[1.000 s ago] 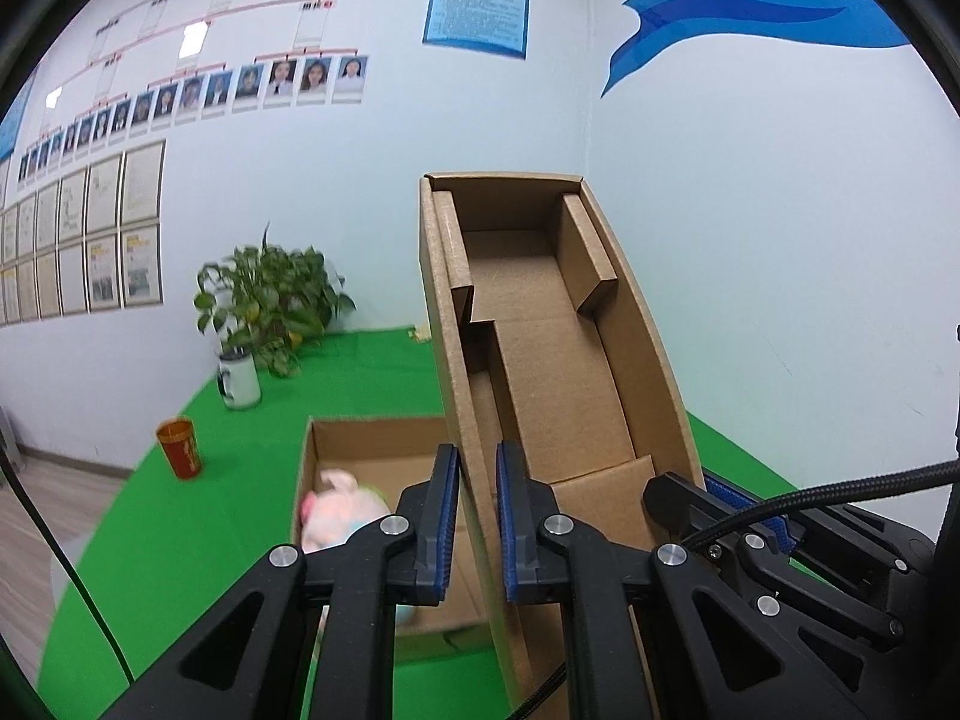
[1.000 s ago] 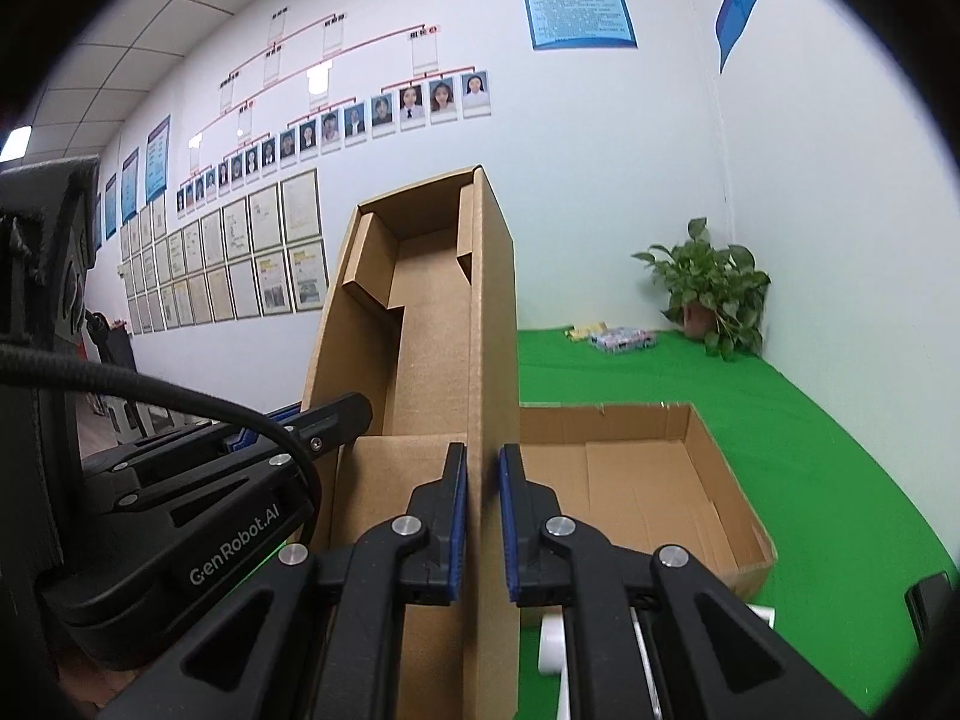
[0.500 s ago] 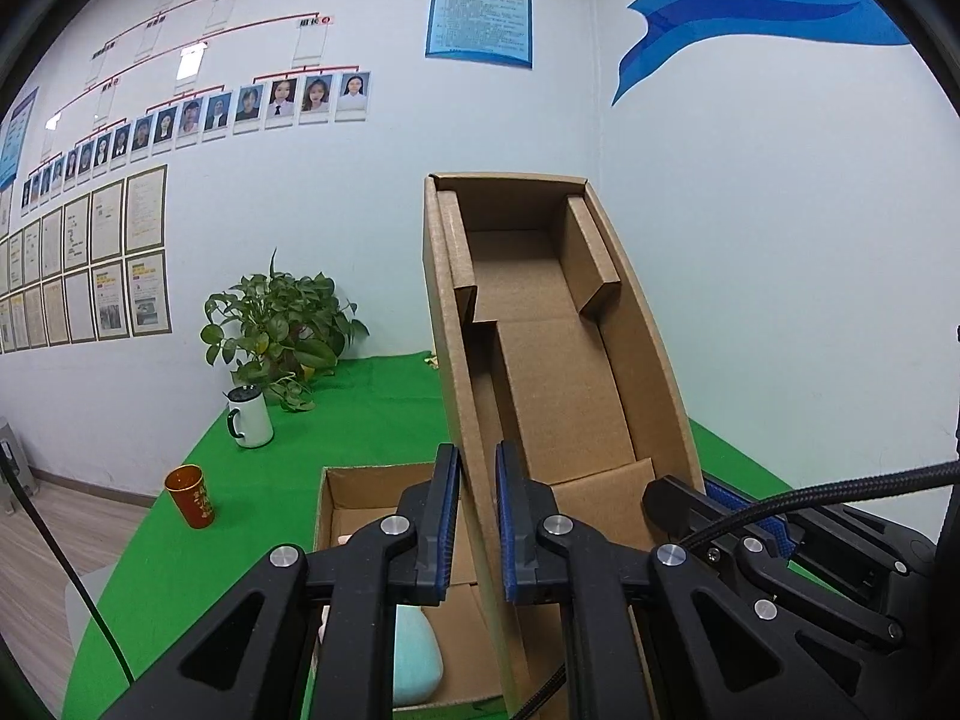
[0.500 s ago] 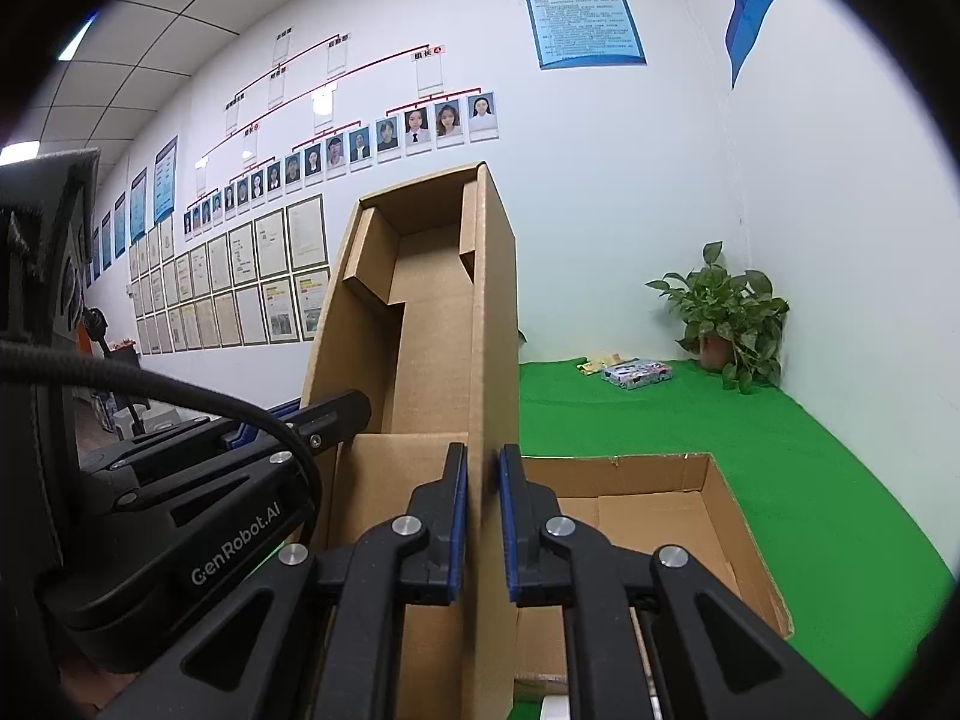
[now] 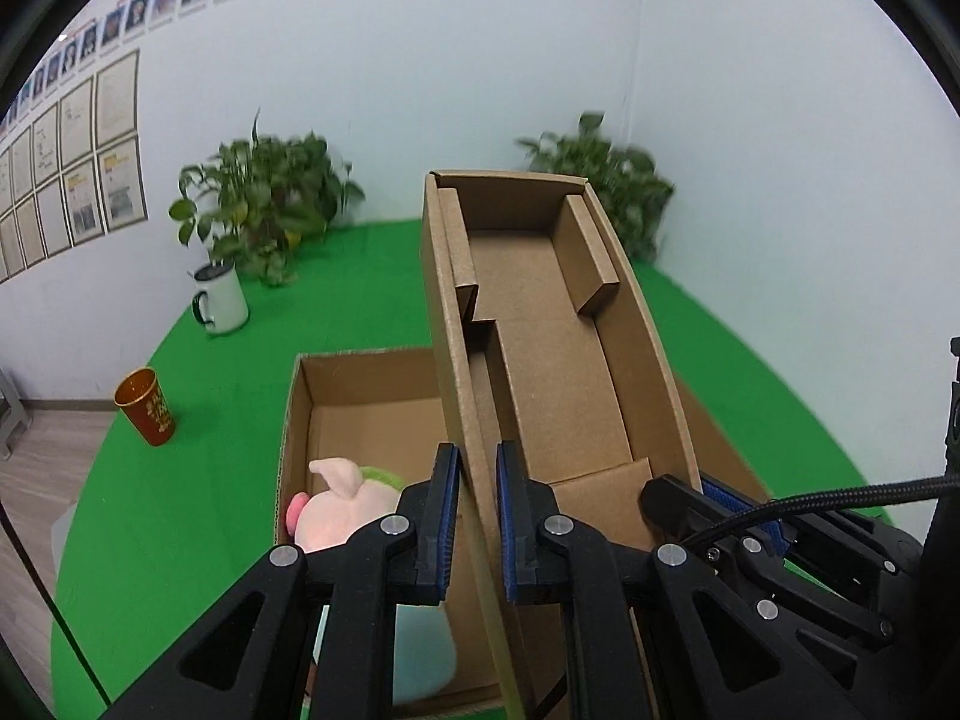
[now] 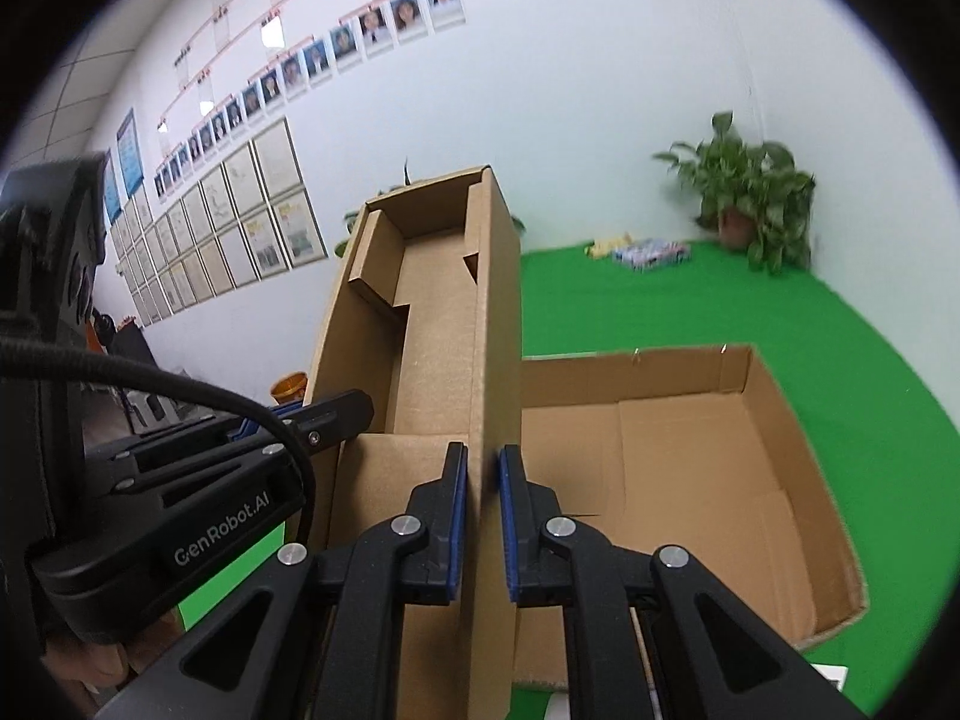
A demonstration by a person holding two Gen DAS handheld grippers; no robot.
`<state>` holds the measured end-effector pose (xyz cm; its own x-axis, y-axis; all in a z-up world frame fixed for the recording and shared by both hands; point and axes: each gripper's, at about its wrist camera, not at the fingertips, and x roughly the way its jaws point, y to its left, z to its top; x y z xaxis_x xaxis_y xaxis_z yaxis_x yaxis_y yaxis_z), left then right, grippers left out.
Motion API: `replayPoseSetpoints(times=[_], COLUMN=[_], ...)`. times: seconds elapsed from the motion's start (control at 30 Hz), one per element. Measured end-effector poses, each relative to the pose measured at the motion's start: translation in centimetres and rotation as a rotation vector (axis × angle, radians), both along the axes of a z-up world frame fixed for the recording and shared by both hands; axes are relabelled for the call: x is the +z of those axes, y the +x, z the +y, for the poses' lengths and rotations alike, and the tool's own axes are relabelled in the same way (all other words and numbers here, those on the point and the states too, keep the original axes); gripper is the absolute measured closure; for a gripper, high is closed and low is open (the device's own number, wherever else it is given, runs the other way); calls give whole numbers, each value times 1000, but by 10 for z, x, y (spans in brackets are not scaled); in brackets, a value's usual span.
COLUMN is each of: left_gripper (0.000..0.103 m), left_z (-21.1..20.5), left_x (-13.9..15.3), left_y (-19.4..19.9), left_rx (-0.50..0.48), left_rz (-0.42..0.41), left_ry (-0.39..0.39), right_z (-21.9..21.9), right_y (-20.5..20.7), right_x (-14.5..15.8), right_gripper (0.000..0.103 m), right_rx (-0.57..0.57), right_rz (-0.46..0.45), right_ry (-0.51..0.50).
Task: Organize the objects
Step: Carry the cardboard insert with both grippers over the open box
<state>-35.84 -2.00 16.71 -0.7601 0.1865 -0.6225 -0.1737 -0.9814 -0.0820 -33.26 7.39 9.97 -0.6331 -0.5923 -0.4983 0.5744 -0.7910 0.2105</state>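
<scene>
Left claw (image 5: 477, 516) and right claw (image 6: 482, 519) each pinch opposite side walls of raised cardboard lid (image 5: 540, 324); open box (image 6: 690, 450) lies below.

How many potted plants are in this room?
2. One plant stands by the left wall behind a white mug; the other plant is in the far right corner. The raised box could hide more.

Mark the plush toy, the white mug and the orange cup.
plush toy (image 5: 336, 516): left wrist view, on its pink head inside the open box.
white mug (image 5: 223, 300): left wrist view, middle of its body.
orange cup (image 5: 147, 414): left wrist view, on its side wall.
</scene>
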Motion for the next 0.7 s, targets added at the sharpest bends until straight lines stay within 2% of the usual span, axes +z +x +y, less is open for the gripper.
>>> replayPoseSetpoints(times=[0.23,0.43,0.7], left_gripper=[94,94,93], left_z=[12,3,-15], left_x=[-52,-117,-173], left_y=[-63,-108,-131], left_rx=[-4,4,41], left_rz=[-171,-290,-411], left_ry=[-33,-57,-48], right_z=[-16,-23,-36], right_y=[-36,-62,-73], right_x=[-34,-69,-99], right_gripper=[93,94,94], right_rx=[0,-6,11], right_rz=[-148,-253,-349], right_ry=[31,45,87])
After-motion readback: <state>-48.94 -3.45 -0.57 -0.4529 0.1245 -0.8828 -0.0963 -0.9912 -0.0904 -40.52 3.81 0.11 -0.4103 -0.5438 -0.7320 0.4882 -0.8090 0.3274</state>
